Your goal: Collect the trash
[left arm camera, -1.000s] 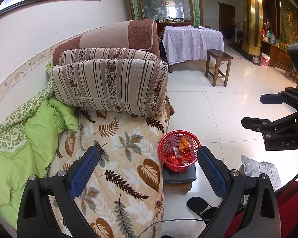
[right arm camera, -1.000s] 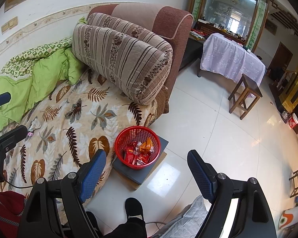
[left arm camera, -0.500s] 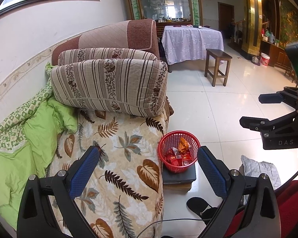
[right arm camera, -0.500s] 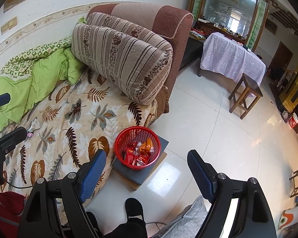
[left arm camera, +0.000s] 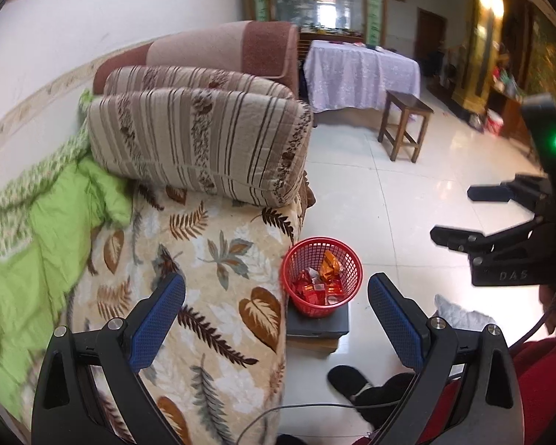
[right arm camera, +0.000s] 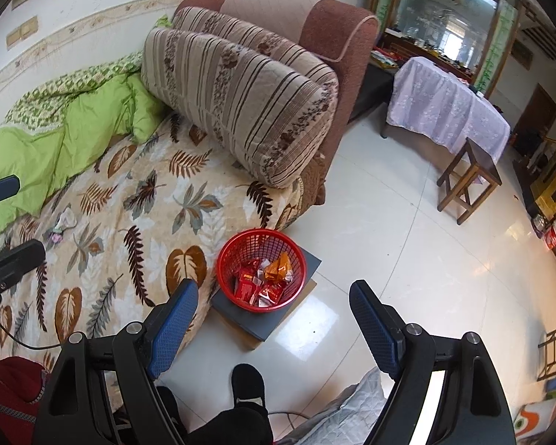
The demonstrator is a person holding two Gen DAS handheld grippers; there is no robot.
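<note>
A red mesh basket [left arm camera: 346, 259] holding red and orange wrappers [left arm camera: 317, 287] stands on a dark box beside the bed; it also shows in the right wrist view [right arm camera: 228, 256]. A small crumpled bit of trash [right arm camera: 63, 220] lies on the leaf-print bedspread [right arm camera: 129, 222]. My left gripper [left arm camera: 276, 296] is open and empty, held above the bed edge near the basket. My right gripper [right arm camera: 274, 302] is open and empty, above the basket and floor. The right gripper shows at the right of the left wrist view [left arm camera: 459, 215].
Two striped bolster pillows [left arm camera: 200, 144] and a green quilt [left arm camera: 29, 230] lie on the bed. A wooden stool [left arm camera: 404, 126] and a cloth-covered table [left arm camera: 359, 74] stand on the tiled floor. My black-slippered feet [right arm camera: 246, 382] are near the box.
The left wrist view has shifted slightly, with some blur at the left. The right gripper and the basket have barely moved. Both grippers stay open.
</note>
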